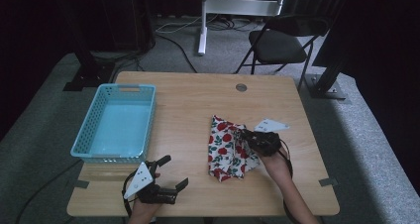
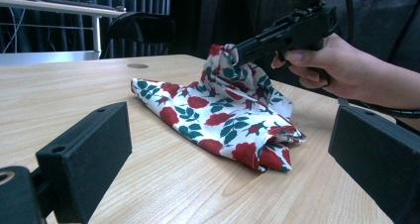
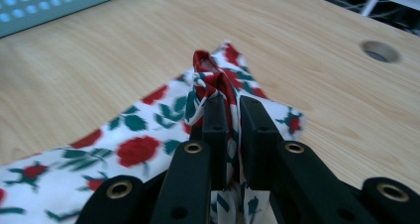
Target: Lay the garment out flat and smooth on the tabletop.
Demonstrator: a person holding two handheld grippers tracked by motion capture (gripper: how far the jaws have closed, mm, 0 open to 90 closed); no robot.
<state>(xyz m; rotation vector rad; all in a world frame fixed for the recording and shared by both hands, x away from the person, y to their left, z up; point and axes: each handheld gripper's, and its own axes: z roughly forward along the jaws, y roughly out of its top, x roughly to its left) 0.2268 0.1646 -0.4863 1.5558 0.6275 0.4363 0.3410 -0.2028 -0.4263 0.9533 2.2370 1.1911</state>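
Observation:
A white cloth with red roses and green leaves (image 1: pixel 225 149) lies on the wooden table (image 1: pixel 188 110), partly folded. My right gripper (image 1: pixel 246 135) is shut on a bunched edge of the cloth (image 3: pixel 213 80) and holds that edge lifted off the table; the fabric shows pinched between the two black jaws. From the left gripper view, the cloth (image 2: pixel 223 120) rises to a peak under the right gripper (image 2: pixel 237 55). My left gripper (image 1: pixel 177 172) rests near the table's front left edge, open, nothing between its jaws, pointing toward the cloth.
A light blue plastic basket (image 1: pixel 119 122) stands at the table's left side. A round cable hole (image 1: pixel 241 87) sits near the far edge. Behind the table stand a black folding chair (image 1: pixel 280 43) and a white stand leg (image 1: pixel 202 21).

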